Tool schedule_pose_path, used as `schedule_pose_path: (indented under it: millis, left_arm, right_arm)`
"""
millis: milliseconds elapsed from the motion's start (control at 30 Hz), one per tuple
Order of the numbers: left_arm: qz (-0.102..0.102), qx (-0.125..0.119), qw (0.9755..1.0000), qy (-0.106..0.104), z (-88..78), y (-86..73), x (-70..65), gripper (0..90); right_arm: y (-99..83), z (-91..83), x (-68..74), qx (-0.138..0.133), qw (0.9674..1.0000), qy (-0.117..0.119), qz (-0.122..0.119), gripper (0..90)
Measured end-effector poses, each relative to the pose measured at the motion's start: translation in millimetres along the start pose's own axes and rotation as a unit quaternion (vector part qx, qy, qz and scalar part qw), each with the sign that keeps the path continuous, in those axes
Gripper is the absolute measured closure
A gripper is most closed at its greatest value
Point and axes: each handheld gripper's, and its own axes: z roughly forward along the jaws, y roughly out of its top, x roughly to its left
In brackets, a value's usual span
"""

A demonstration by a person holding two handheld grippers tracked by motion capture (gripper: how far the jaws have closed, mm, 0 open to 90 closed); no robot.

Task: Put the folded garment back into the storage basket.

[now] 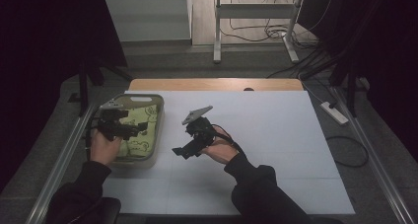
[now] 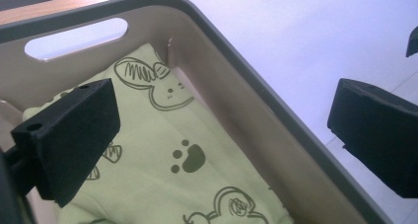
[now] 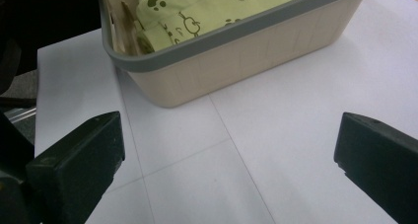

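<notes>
A beige basket [image 1: 156, 135] with a grey rim stands on the left side of the white table. Folded light green cloth [image 1: 139, 131] printed with dark animal drawings lies inside it. My left gripper [image 1: 141, 127] hovers over the basket, open, with nothing between its jaws; below it are the cloth [image 2: 197, 155] and the basket's wall [image 2: 256, 115]. My right gripper [image 1: 178, 153] is held above the table just right of the basket, open and empty, aimed at the basket's side [image 3: 256, 56] and the green cloth [image 3: 207, 7] within.
A white sheet [image 1: 276, 135] covers the wooden table, with bare room to the right. Metal rails run along both table sides. A power strip [image 1: 334, 112] and cables lie on the floor at right, and a white stand [image 1: 256, 17] is beyond the table.
</notes>
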Motion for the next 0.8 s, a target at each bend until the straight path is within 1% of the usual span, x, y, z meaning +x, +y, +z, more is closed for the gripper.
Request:
schedule_pose_path:
  millis: [100, 200, 333, 467, 600, 700, 800]
  left_arm:
    - [0.003, -0.001, 1.0000, 0.005, -1.6, -1.0, -4.4, 0.0]
    - [0.006, -0.003, 1.0000, 0.004, -2.2, -2.4, -8.9, 0.0]
    - [0.013, -0.004, 0.9999, 0.011, -2.3, -3.2, -14.7, 0.0]
    - [0.016, -0.004, 0.9998, 0.006, -3.3, -2.9, -18.7, 0.0]
    - [0.021, -0.006, 0.9998, 0.005, -4.4, -3.8, -22.1, 0.0]
    - [0.021, -0.008, 0.9997, 0.007, -5.3, -4.9, -24.5, 0.0]
    - [0.026, -0.007, 0.9996, 0.008, -5.8, -5.8, -27.7, 0.0]
  right_arm:
    - [-2.9, -3.6, -0.3, -0.003, 1.0000, -0.001, 0.000, 0.0]
    - [-6.2, -7.0, -0.7, -0.008, 1.0000, -0.004, -0.001, 0.0]
    - [-10.7, -11.8, -2.6, -0.011, 0.9998, -0.015, 0.000, 0.0]
    - [-14.3, -15.7, -5.4, -0.013, 0.9997, -0.020, 0.003, 0.0]
    - [-17.3, -21.2, -7.4, -0.013, 0.9997, -0.019, 0.010, 0.0]
    - [-19.2, -25.4, -8.2, -0.016, 0.9996, -0.019, 0.013, 0.0]
    - [-21.3, -29.5, -8.1, -0.020, 0.9995, -0.021, 0.014, 0.0]
